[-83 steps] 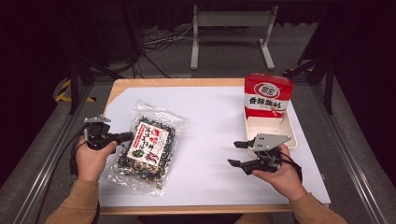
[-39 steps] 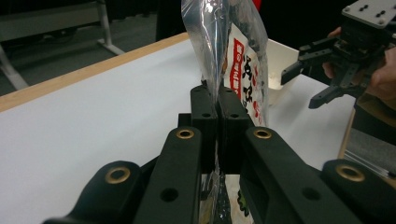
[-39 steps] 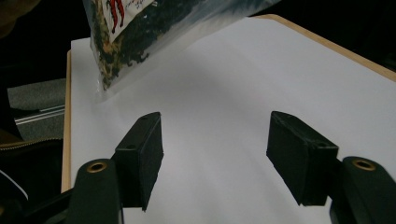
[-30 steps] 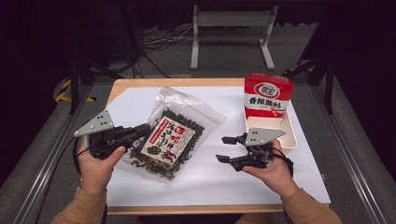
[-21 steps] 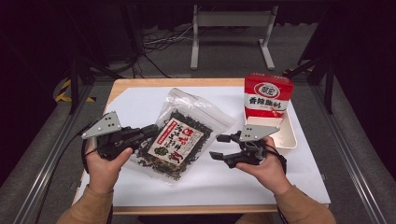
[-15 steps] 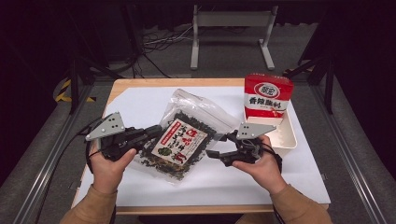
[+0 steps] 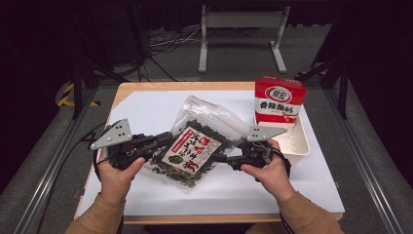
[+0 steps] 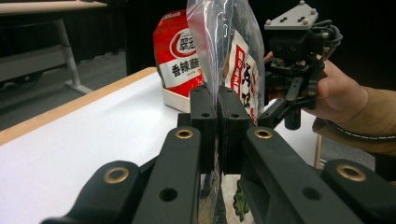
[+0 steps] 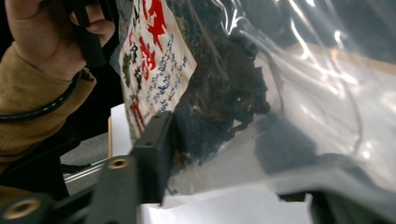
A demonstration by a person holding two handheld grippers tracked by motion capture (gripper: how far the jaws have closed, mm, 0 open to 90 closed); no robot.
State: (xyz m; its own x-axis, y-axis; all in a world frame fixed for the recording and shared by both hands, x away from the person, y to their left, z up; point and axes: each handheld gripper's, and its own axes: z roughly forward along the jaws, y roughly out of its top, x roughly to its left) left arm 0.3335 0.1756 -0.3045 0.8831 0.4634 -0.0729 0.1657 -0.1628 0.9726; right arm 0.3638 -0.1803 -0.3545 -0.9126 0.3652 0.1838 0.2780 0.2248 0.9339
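Clear plastic bag of dark dried seaweed with a red-and-white label [image 7: 195, 151] held off the white table sheet [image 7: 146, 109], centre of the high view, tilted.

Left gripper [image 7: 163, 141], lower left of centre: jaws pinched tight on the bag's edge; in the left gripper view the film stands clamped between the two black pads [image 8: 204, 121].

Right gripper [image 7: 225, 157], right of centre: jaws have just been closing around the bag's other side. One pad [image 9: 156, 149] lies against the film; grip not confirmed, the far jaw is blurred behind plastic.

Red-and-white snack packet [image 7: 278, 102] stands in a cream tray [image 7: 299, 144], upper right.

Risks, as judged:
- Slick film could slide from a half-closed right jaw, leaving the bag swinging from the left pinch.
- Pulling apart too hard may tear the thin plastic and spill seaweed.
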